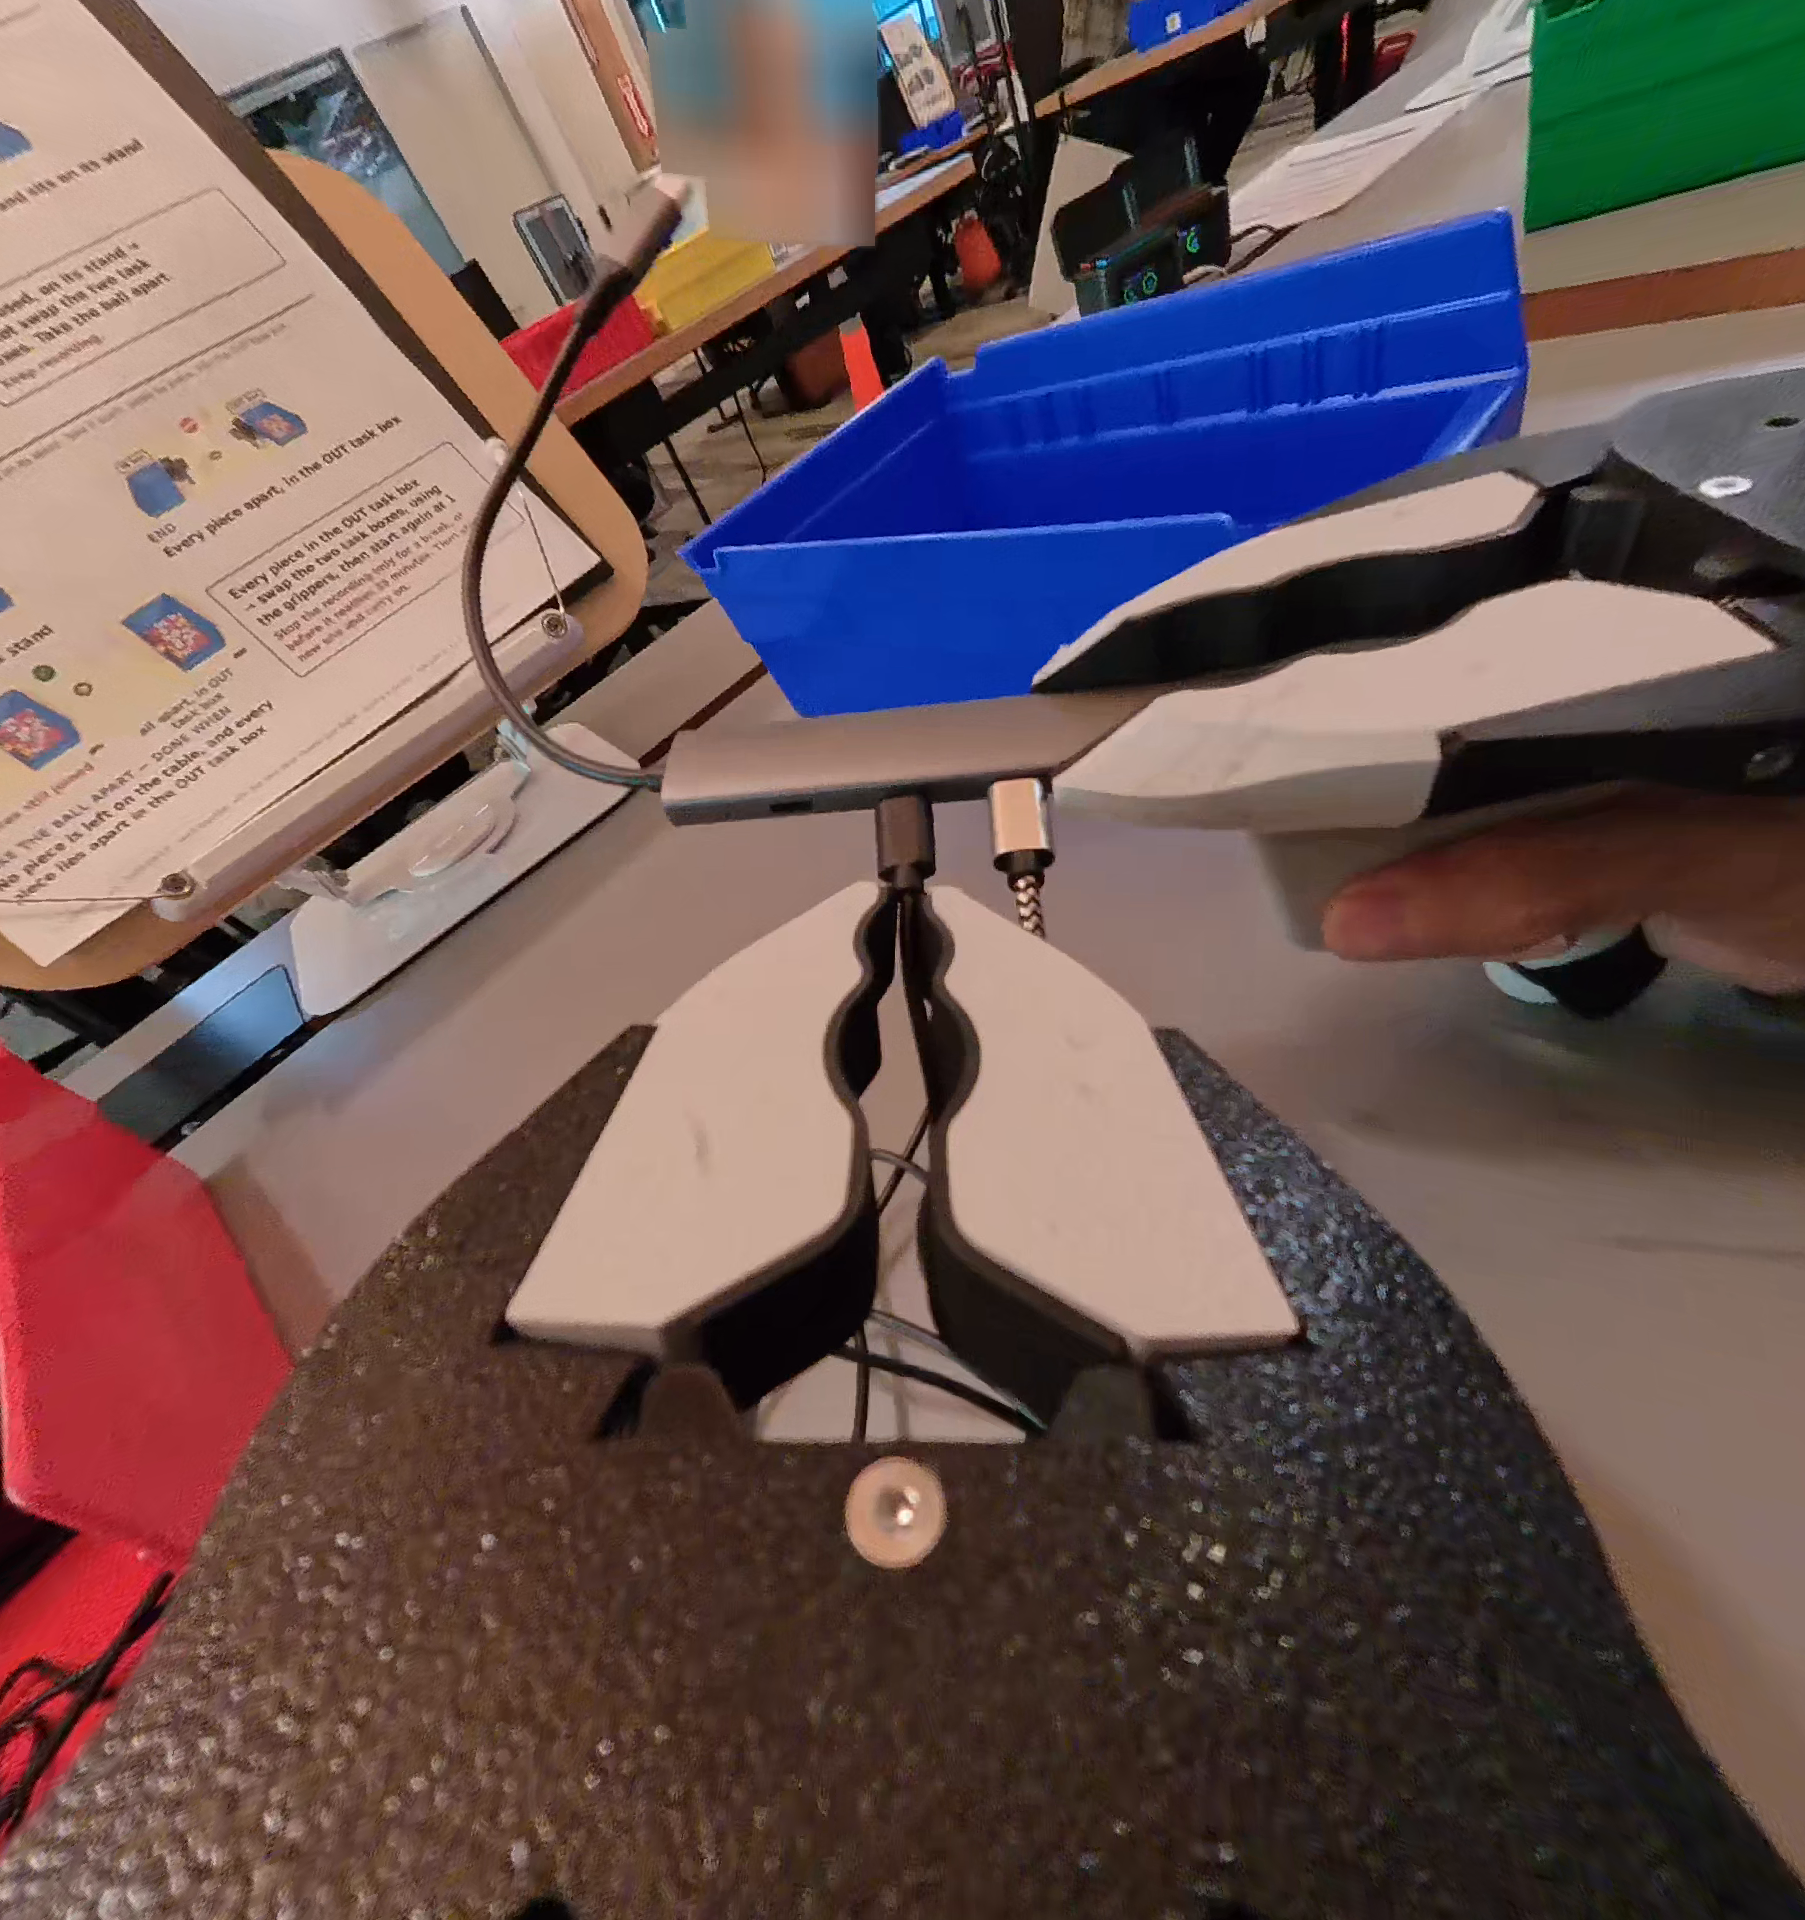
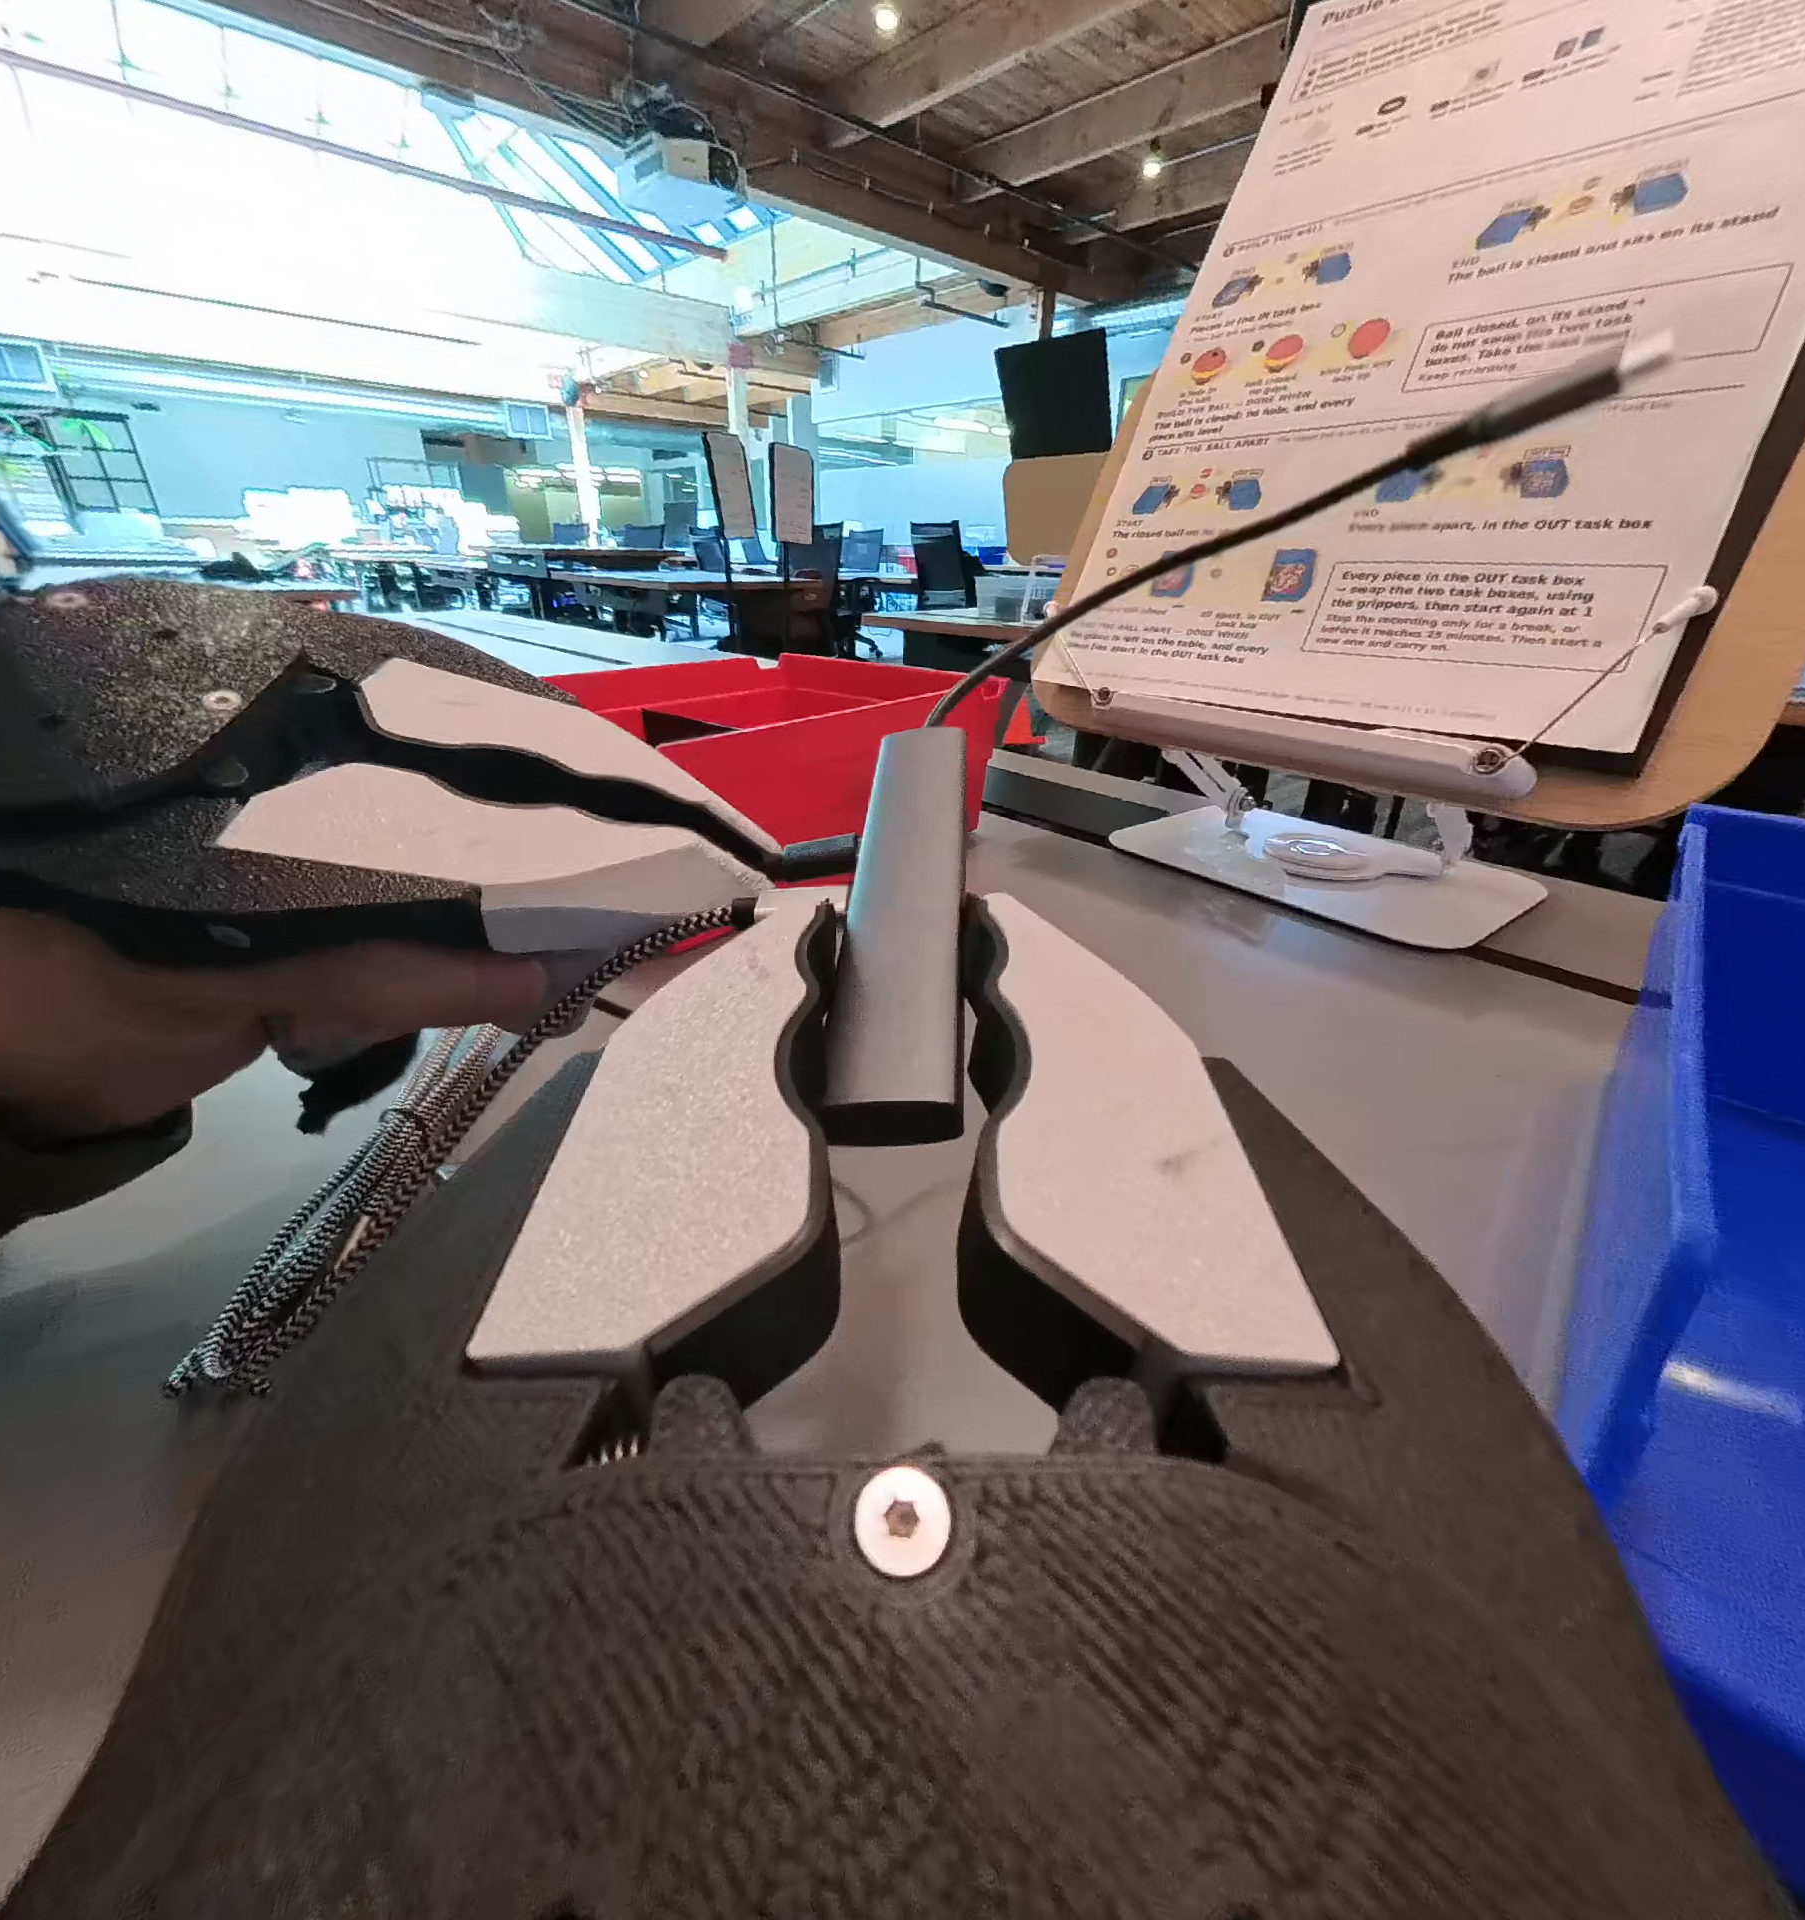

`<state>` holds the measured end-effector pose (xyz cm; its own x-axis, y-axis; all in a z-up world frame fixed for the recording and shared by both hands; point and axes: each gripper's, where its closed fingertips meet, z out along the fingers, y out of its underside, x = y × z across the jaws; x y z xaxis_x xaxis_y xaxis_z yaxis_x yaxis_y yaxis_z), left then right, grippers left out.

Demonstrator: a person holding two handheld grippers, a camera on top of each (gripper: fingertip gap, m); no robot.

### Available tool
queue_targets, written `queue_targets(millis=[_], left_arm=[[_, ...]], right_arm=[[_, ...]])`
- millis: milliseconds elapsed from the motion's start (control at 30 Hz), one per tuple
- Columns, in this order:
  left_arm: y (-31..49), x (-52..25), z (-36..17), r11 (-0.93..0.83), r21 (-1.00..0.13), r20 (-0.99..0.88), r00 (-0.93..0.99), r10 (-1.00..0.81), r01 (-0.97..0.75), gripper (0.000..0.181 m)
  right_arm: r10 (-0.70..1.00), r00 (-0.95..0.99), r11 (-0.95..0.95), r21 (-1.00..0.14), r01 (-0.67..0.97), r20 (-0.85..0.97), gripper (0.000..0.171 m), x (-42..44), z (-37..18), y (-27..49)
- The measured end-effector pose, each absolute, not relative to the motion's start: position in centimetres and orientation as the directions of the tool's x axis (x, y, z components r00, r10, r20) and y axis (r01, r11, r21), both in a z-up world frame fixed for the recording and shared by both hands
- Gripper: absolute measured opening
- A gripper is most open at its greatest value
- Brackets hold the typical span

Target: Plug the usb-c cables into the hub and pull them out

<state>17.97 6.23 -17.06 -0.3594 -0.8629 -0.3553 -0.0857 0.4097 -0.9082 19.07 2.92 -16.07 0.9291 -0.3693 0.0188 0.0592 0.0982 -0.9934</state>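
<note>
Two wrist views of one moment. I held the grey hub (image 2: 898,935) off the table (image 1: 1397,1195) in my right gripper (image 2: 893,914), its fingers closed on the hub's near end. In the left wrist view the hub sat at twelve o'clock from my left gripper (image 1: 903,899), whose fingers were pressed narrow on the black cable (image 1: 906,831), just below its plug. That plug stood in a port on the hub's edge. The braided cable (image 1: 1020,826) with the silver plug was seated in the port beside it, toward three o'clock. I judged the task near its midpoint: both cables appeared plugged in, and pulling them out remained. Whether either plug was fully home I could not tell. The hub's own lead (image 1: 524,499) arched away toward eleven o'clock, its free end blurred. A blue bin (image 1: 1137,540) lay beyond the hub, and a red bin (image 2: 804,727) at twelve o'clock in the right view. The braided cable's far end ran out of frame.
</note>
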Motion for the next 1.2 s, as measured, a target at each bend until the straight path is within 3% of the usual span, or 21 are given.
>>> queue_targets(millis=[33,200,300,400,567,667,833,900,1000,1200], left_arm=[[6.3,18.0,-17.2,0.413,-0.906,-0.357,-0.364,-0.86,-0.089,0.003],[5.0,17.0,-13.7,0.349,-0.934,-0.348,-0.398,-0.849,0.071,0.002],[4.8,17.6,-13.7,0.533,-0.846,-0.497,-0.357,-0.791,-0.002,0.001],[5.1,18.1,-14.5,0.49,-0.87,-0.438,-0.364,-0.822,-0.06,0.001],[4.5,18.5,-14.9,0.272,-0.956,-0.204,-0.417,-0.886,-0.111,0.003],[5.6,18.6,-14.8,0.05,-0.977,0.044,-0.423,-0.905,-0.208,0.032],[7.4,18.7,-13.6,-0.344,-0.866,0.481,-0.413,-0.774,-0.364,0.049],[7.4,18.8,-13.8,-0.461,-0.772,0.626,-0.4,-0.669,-0.437,0.049],[7.2,18.9,-15.3,-0.482,-0.702,0.698,-0.374,-0.61,-0.524,0.02],[6.8,18.5,-14.7,-0.614,-0.57,0.82,-0.425,-0.384,-0.545,0.01]], right_arm=[[-0.376,0.926,0.089,-0.994,0.07,0.032,0.024,19.0,-16.1,3.0],[-0.292,0.952,0.007,-0.996,0.093,0.087,0.024,17.8,-17.0,4.1],[-0.382,0.922,0.034,-0.996,0.085,0.065,0.023,18.8,-16.6,3.5],[-0.376,0.926,0.121,-0.993,0.0,-0.046,0.022,19.7,-16.1,2.6],[-0.413,0.91,0.12,-0.993,0.011,-0.04,0.022,20.0,-16.1,2.3],[-0.454,0.891,0.087,-0.994,0.068,0.022,0.022,19.9,-16.1,2.3],[-0.491,0.827,-0.048,-0.956,0.289,0.275,0.022,18.5,-16.5,3.4],[-0.472,0.786,-0.122,-0.912,0.391,0.4,0.022,17.7,-16.9,3.9],[-0.452,0.772,-0.114,-0.888,0.446,0.447,0.021,16.8,-16.5,4.1],[-0.399,0.856,0.009,-0.932,0.361,0.328,0.021,16.4,-16.1,4.1]])
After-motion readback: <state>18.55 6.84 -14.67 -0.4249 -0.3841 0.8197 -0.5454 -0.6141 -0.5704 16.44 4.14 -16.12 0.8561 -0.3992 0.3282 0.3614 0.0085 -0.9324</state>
